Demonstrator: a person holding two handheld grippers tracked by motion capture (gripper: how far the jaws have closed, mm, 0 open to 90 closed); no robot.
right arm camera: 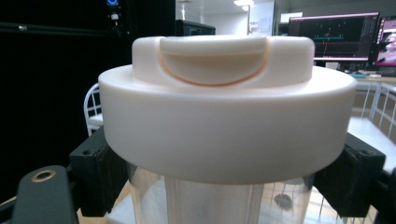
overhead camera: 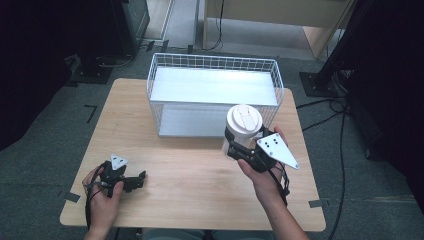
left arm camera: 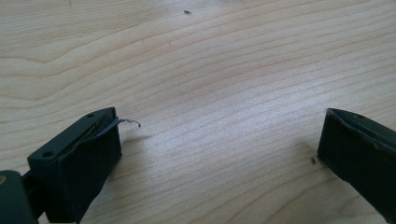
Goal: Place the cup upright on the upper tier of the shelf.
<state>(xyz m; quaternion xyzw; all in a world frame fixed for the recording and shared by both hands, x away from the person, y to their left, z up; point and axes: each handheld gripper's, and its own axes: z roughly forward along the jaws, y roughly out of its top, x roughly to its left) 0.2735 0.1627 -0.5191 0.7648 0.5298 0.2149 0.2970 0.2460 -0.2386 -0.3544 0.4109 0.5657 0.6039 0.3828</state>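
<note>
Jar (overhead camera: 243,125) with its white lid sits clamped in our right gripper (overhead camera: 239,145), held above the table (overhead camera: 200,170) just before the basket (overhead camera: 215,95). Our left gripper (overhead camera: 135,181) rests on the table, jaws wide apart.

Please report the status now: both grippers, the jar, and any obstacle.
Right gripper shut on jar, just below its white lid. Left gripper open, empty, over table. Wire basket directly behind jar.

Count at this moment: two grippers, one per hand. One clear jar with a white lid (overhead camera: 243,122) sat between the jaws of the right gripper (overhead camera: 235,142). One white wire basket (overhead camera: 215,92) stood just beyond that gripper. One wooden table (overhead camera: 190,170) lay under the left gripper (overhead camera: 140,178).
</note>
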